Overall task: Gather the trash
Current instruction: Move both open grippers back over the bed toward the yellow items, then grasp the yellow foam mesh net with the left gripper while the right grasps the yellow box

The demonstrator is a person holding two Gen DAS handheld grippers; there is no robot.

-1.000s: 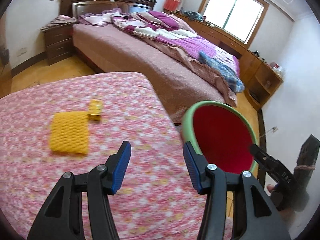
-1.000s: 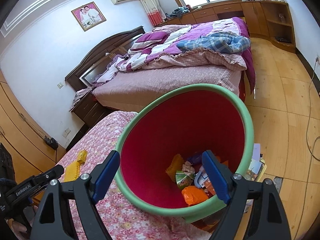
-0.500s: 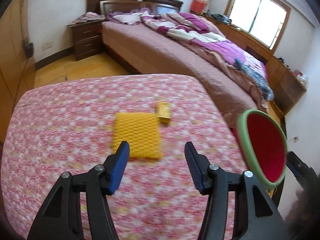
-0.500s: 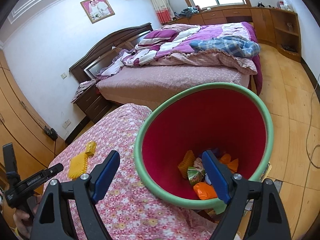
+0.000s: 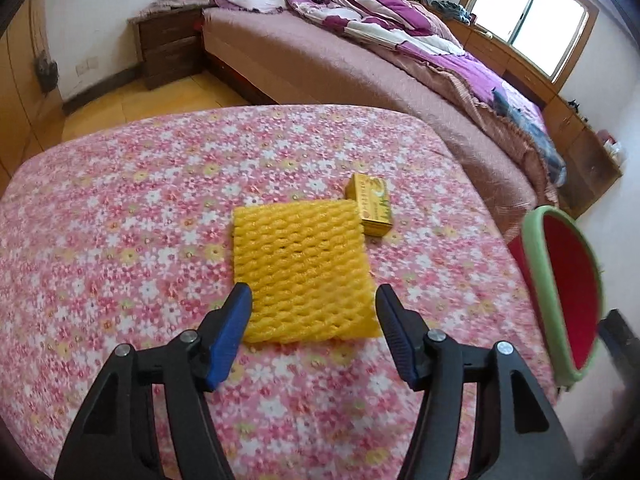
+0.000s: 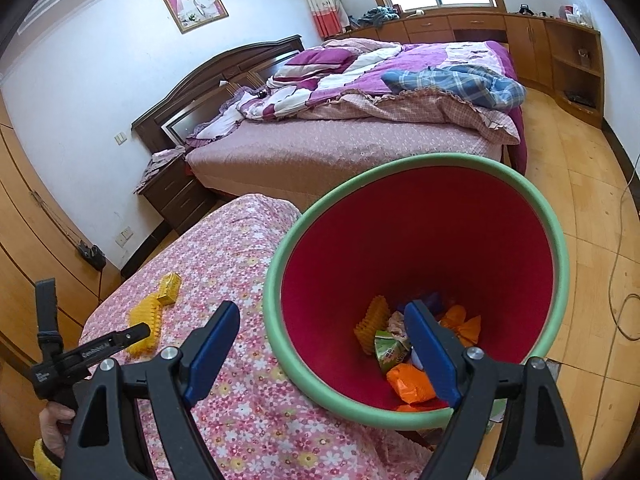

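Trash on the desk comes down to two pieces: a yellow foam net (image 5: 304,272) lying flat on the pink flowered cloth (image 5: 120,208), and a small yellow box (image 5: 370,204) touching the net's far right corner. From the right wrist view the same net (image 6: 146,322) and box (image 6: 169,288) sit near the desk's left side.

Left claw (image 5: 314,300) hangs just over the near edge of the net, angled downward, its blue pads (image 5: 230,332) set either side of that edge and wider than the net. Its jaws have just been opening, and they press on nothing (the net lies below and between them, not gripped).

Beyond the desk's right edge is a bin (image 5: 560,296) with a green rim and red inside, seen edge-on from the left wrist. In the right wrist view the bin (image 6: 416,160) fills the middle, and its bottom holds wrappers: an orange bag (image 6: 414,384), a green packet (image 6: 390,350) and another piece of yellow foam (image 6: 372,320).

Right claw (image 6: 322,336) is spread wide and empty, one pad over the cloth and the other over the bin's mouth, so the rim passes between them without touching either.

A hand (image 6: 56,420) grips the left tool at the lower left of that view. Behind everything stands a bed (image 6: 340,144) with a rumpled purple quilt.
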